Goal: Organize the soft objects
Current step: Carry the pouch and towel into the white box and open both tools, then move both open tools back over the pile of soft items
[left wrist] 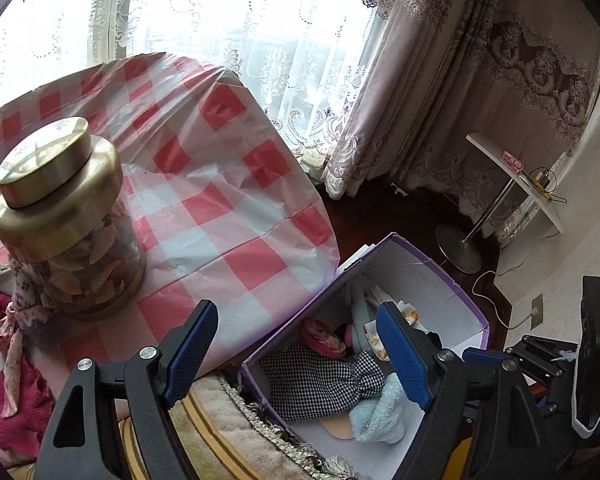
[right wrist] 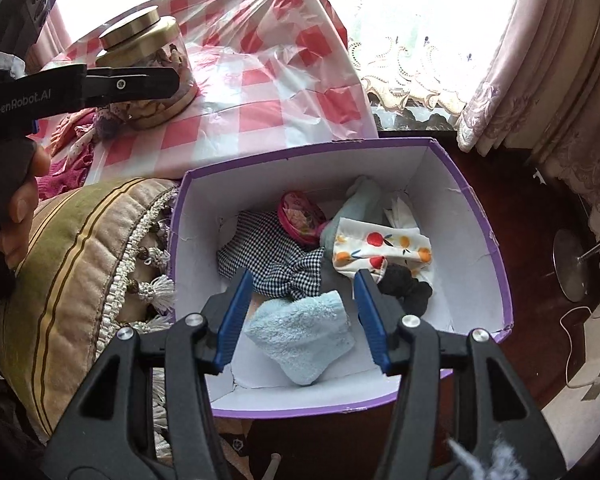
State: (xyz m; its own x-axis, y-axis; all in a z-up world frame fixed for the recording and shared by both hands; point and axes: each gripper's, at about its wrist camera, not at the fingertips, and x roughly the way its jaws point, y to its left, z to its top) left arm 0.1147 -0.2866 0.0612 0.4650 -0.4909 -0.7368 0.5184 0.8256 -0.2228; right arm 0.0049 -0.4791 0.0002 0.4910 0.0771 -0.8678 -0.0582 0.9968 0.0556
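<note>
A purple box [right wrist: 496,248] with white inner walls stands beside the table and holds soft items: a light blue fluffy cloth [right wrist: 300,336], a black-and-white checked cloth [right wrist: 276,260], a fruit-print cloth [right wrist: 380,246], a pink item [right wrist: 300,218] and a black item [right wrist: 404,290]. My right gripper [right wrist: 302,286] is open and empty, just above the blue cloth. My left gripper [left wrist: 296,320] is open and empty, over the table edge and the box's [left wrist: 472,304] near corner. More soft items, a magenta knit [left wrist: 16,396] and pink cloths, lie at the table's left.
A glass jar with a gold lid [left wrist: 60,216] stands on the red-checked tablecloth [left wrist: 228,184]. A fringed cushion [right wrist: 80,264] sits left of the box. Curtains [left wrist: 440,92], a white side table [left wrist: 512,176] and cables are on the dark floor behind.
</note>
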